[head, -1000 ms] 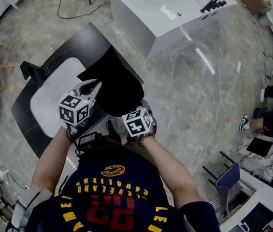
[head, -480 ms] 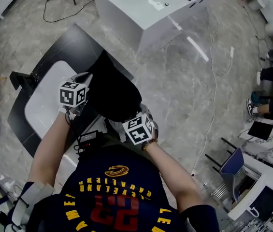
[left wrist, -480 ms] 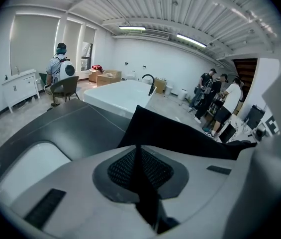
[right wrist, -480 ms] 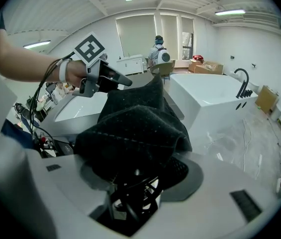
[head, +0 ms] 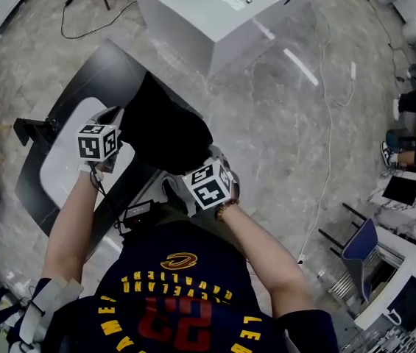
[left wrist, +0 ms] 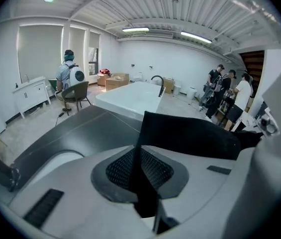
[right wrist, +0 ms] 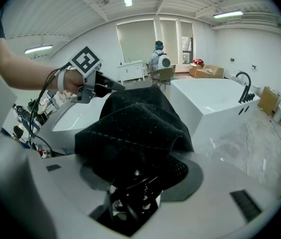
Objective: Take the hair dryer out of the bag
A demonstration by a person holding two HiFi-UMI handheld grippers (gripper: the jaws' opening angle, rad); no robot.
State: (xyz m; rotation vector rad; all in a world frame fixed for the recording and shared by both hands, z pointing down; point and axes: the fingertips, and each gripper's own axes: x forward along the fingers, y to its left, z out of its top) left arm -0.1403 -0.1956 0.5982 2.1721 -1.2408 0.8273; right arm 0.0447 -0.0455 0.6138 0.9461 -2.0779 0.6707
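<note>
A black cloth bag (head: 167, 127) lies on the dark table (head: 82, 72) in front of me. My left gripper (head: 115, 118) is at the bag's left side, shut on a thin edge of the fabric (left wrist: 139, 148), which runs up from between the jaws. My right gripper (head: 194, 162) is at the bag's near end, its jaws wide around the bulky bag (right wrist: 130, 128). Loops of black cord (right wrist: 130, 199) show under the cloth there. The hair dryer itself is hidden. The left gripper (right wrist: 105, 86) also shows in the right gripper view, pulling the bag's far side.
A white basin (head: 64, 160) is set in the table under my left arm. A large white bathtub block (head: 215, 13) stands beyond the table. A cable (head: 325, 160) trails over the marble floor at right, near a chair (head: 355, 248) and seated people.
My left gripper has moved left and lower with the bag's edge still in it. The right gripper has stayed at the bag's near end.
</note>
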